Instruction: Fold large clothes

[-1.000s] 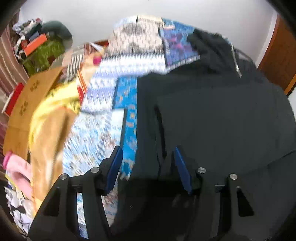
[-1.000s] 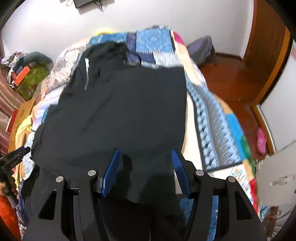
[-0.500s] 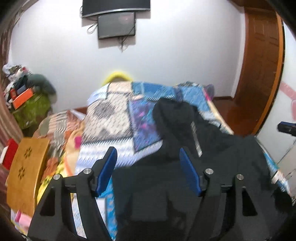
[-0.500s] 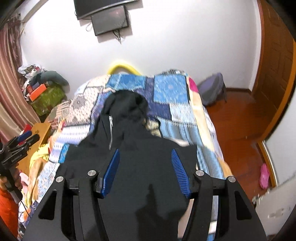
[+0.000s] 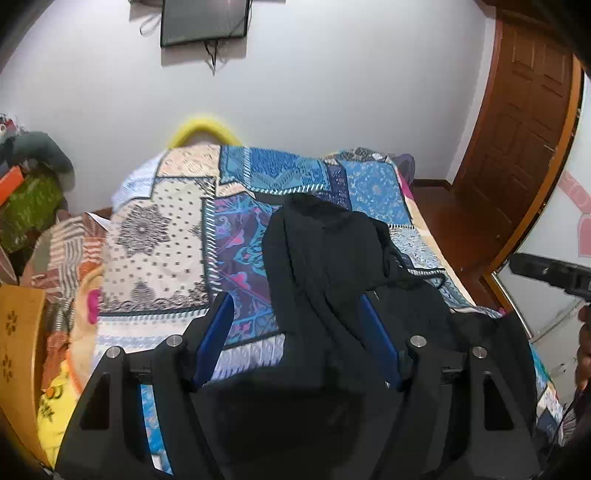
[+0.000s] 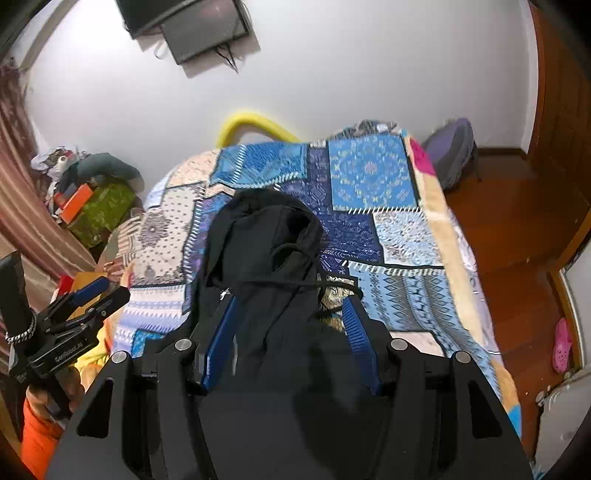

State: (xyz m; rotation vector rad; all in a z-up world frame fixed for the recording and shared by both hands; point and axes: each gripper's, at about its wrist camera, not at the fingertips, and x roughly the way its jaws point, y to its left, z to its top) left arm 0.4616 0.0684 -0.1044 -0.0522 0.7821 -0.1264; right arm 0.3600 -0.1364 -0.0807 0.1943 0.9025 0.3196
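Observation:
A black hooded sweatshirt [image 5: 325, 258] lies on the patchwork quilt [image 5: 166, 243] of the bed, hood toward the far wall, drawstring loose across it; it also shows in the right wrist view [image 6: 266, 243]. My left gripper [image 5: 295, 317] is open, raised above the near part of the garment, blue pads apart and nothing between them. My right gripper [image 6: 290, 321] is open too, above the garment's near right part. The left gripper also appears at the left in the right wrist view [image 6: 88, 295]. The garment's lower part is hidden behind the gripper bodies.
A wall screen [image 5: 205, 20] hangs above the bed's yellow headboard [image 5: 201, 127]. A cluttered pile [image 6: 92, 192] and a wooden board [image 5: 18, 332] stand left of the bed. A wooden door [image 5: 517, 147], wood floor, a grey bag [image 6: 454, 151] and a pink shoe [image 6: 561, 343] lie to the right.
Both grippers have lifted and tilted up from close over the black garment; the views now take in the far wall and the hood. Both stay open.

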